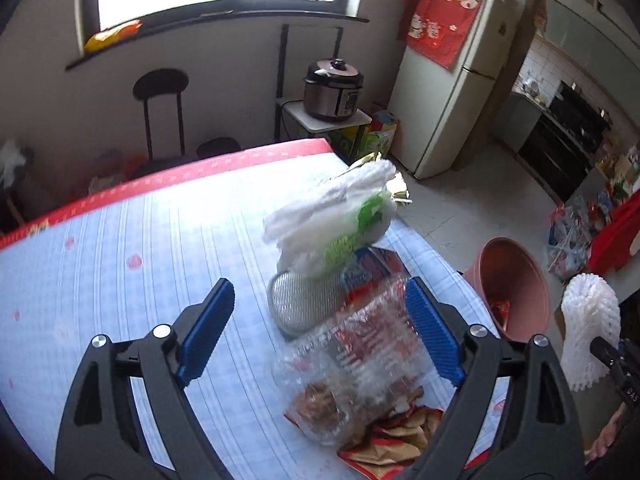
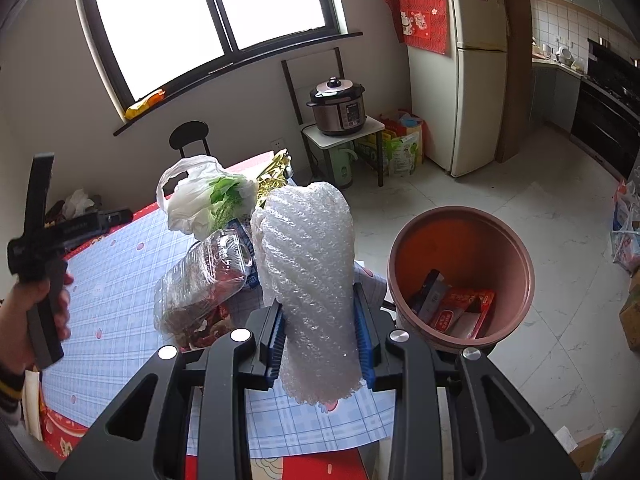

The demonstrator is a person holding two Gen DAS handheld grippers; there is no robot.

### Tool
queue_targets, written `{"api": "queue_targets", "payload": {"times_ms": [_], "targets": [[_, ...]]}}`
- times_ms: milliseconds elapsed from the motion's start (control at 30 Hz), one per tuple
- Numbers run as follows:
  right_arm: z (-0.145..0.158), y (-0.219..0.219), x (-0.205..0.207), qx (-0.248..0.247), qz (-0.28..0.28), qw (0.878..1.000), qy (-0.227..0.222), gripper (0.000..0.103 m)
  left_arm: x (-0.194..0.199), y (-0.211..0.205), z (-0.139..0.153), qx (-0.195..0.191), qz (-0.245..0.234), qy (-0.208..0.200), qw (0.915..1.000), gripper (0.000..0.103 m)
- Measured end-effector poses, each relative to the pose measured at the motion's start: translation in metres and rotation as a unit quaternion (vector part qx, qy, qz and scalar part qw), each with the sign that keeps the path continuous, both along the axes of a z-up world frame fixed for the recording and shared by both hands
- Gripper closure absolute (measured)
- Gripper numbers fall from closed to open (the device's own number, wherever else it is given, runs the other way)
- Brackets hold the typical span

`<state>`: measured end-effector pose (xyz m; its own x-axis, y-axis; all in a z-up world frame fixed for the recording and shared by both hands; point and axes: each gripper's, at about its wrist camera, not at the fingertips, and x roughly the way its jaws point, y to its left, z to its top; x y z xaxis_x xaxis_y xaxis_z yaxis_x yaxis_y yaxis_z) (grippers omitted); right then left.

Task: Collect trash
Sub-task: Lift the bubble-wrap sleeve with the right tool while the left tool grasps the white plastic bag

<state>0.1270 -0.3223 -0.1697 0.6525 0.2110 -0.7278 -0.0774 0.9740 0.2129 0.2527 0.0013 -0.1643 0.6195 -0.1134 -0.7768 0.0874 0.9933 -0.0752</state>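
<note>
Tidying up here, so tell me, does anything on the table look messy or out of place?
Yes: a crushed clear plastic container lies tilted over a torn red wrapper near the table edge, crowded against a white bag of greens.

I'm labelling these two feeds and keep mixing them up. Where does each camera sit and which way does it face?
Left wrist: on the open left hand-held gripper, angled down at the blue checked tablecloth and clear plastic food container.
Right wrist: on the right hand-held gripper, shut on the white foam net sleeve; the person's left hand shows.
Shared: container, sleeve, terracotta plastic bin.
</note>
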Motion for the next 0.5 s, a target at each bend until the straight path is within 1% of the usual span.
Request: {"api": "queue_targets", "payload": {"times_ms": [33, 100, 133, 200, 233, 267, 400, 467, 500], "targets": [[-0.001, -0.002, -0.002, -0.002, -0.005, 1.0, 0.002, 0.073, 0.012, -0.004, 0.001, 0.018, -0.021, -0.002, 0.9996, 0.016], [-0.002, -0.007, -0.005, -0.006, -0.017, 1.0, 0.005, 0.073, 0.034, -0.014, -0.007, 0.062, -0.059, -0.001, 0.9963, 0.016], [-0.002, -0.01, -0.007, -0.007, -0.024, 1.0, 0.007, 0.073, 0.044, -0.021, -0.013, 0.082, -0.074, -0.001, 0.9939, 0.016], [-0.003, -0.017, -0.01, -0.009, -0.04, 0.999, 0.011, 0.073, 0.06, -0.025, -0.029, 0.108, -0.092, 0.006, 0.9899, 0.016], [-0.004, -0.02, -0.011, -0.01, -0.047, 0.999, 0.013, 0.073, 0.069, -0.025, -0.038, 0.114, -0.095, 0.015, 0.9889, 0.012], [-0.005, -0.023, -0.012, -0.012, -0.054, 0.998, 0.015, 0.073, 0.076, -0.026, -0.046, 0.114, -0.094, 0.024, 0.9887, 0.01], [-0.008, -0.029, -0.014, -0.021, -0.075, 0.997, 0.022, 0.073, 0.099, -0.023, -0.075, 0.113, -0.089, 0.053, 0.9882, 0.01], [-0.01, -0.031, -0.016, -0.023, -0.08, 0.996, 0.026, 0.073, 0.107, -0.019, -0.086, 0.098, -0.08, 0.07, 0.9895, 0.011], [-0.01, -0.032, -0.017, -0.025, -0.082, 0.996, 0.027, 0.073, 0.109, -0.017, -0.091, 0.09, -0.075, 0.078, 0.99, 0.015]]}}
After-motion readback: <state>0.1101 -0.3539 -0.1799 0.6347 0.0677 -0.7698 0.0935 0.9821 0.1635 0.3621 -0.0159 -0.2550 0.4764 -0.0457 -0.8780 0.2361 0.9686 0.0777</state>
